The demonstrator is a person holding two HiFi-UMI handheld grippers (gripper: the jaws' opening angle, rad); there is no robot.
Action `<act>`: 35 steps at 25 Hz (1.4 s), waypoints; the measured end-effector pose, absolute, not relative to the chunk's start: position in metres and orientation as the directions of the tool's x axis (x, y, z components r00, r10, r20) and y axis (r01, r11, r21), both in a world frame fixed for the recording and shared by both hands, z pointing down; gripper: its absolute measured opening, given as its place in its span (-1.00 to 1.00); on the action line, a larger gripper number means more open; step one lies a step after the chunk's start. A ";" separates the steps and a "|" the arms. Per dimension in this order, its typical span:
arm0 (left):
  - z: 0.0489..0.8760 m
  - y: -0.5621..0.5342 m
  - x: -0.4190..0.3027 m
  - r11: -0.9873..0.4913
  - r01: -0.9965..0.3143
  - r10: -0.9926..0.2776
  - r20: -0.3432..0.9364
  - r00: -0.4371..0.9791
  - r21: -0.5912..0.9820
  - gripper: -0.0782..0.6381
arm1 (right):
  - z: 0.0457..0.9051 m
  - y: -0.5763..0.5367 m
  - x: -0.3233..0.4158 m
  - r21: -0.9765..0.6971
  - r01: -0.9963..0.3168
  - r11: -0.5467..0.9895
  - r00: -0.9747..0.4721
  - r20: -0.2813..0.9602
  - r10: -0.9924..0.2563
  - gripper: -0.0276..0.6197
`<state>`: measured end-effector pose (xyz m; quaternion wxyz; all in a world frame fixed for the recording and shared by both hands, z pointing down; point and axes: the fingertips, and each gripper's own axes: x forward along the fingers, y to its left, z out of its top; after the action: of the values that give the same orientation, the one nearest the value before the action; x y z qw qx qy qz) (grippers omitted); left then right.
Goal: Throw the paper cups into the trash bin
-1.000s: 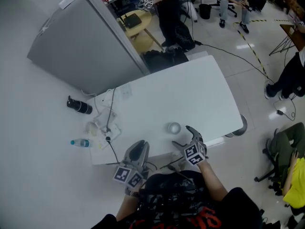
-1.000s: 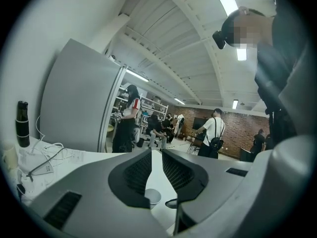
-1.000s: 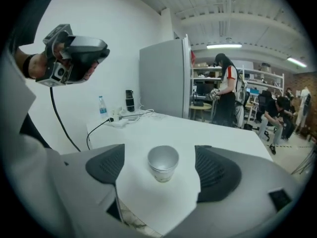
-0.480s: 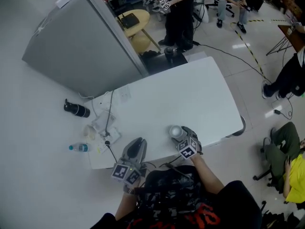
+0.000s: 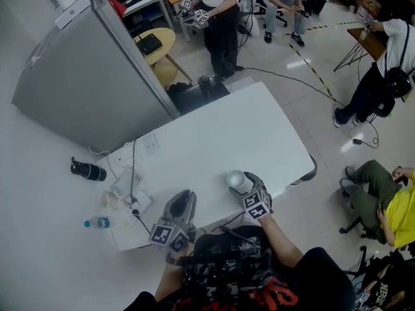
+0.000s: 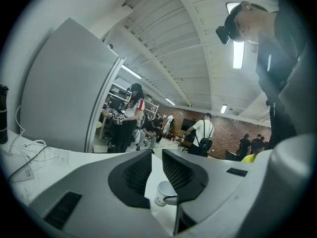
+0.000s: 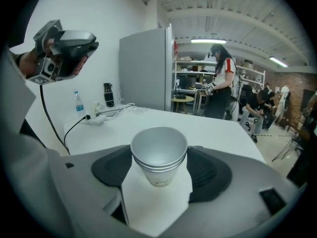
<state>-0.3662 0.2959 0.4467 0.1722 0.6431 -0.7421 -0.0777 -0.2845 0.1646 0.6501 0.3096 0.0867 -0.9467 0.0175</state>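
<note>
The paper cups point(image 7: 159, 157) stand as one nested stack, upright on the smooth white table point(image 5: 214, 135), squarely between the jaws of the right gripper point(image 7: 159, 148). They are thin-walled tapered cones, round at the mouth, with a pale grey sheen inside. Three rolled rims sit layered one just under another, and a faint print shows low on the outer wall. The jaws are closing on the stack. Their dark, matte, ribbed pads point(image 7: 208, 175) curve round on either side and stand right at the widest rim, yet the mouth keeps a true circle with no dent. The gripper's body is chunky grey plastic, and its cube of black-and-white square markers point(image 5: 257, 205) rides behind the jaws, towards the person holding it. Off to that gripper's left, the left gripper point(image 6: 156, 155) is held up clear of the tabletop. Its two ribbed jaws are drawn almost together with only a slim gap, and nothing sits in that gap. The cups show beyond its tips, ahead and a little to its right. Farther ahead of the right gripper and to its left, a black cable point(image 7: 74, 125) trails over the table's edge near a clear plastic bottle point(image 7: 78, 102).
</note>
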 end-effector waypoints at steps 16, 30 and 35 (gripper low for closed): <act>0.448 0.228 -0.336 -0.069 -0.929 -0.989 0.099 0.112 0.364 -0.61 | 0.555 0.107 -0.186 0.023 -0.493 0.870 -0.775 0.444 -0.450 0.18; 0.443 0.078 -0.204 -0.187 -0.924 -0.968 0.099 0.232 0.333 -0.61 | 0.523 -0.015 -0.059 0.026 -0.559 0.829 -0.772 0.349 -0.531 0.18; 0.439 0.019 -0.150 -0.233 -0.916 -0.957 0.087 0.275 0.328 -0.61 | 0.516 -0.067 -0.020 0.057 -0.547 0.835 -0.776 0.338 -0.532 0.18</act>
<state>-0.1501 0.0189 0.4385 0.1590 0.7825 -0.5983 -0.0658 -0.0198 -0.0669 0.5157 0.1726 0.2863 -0.9422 0.0222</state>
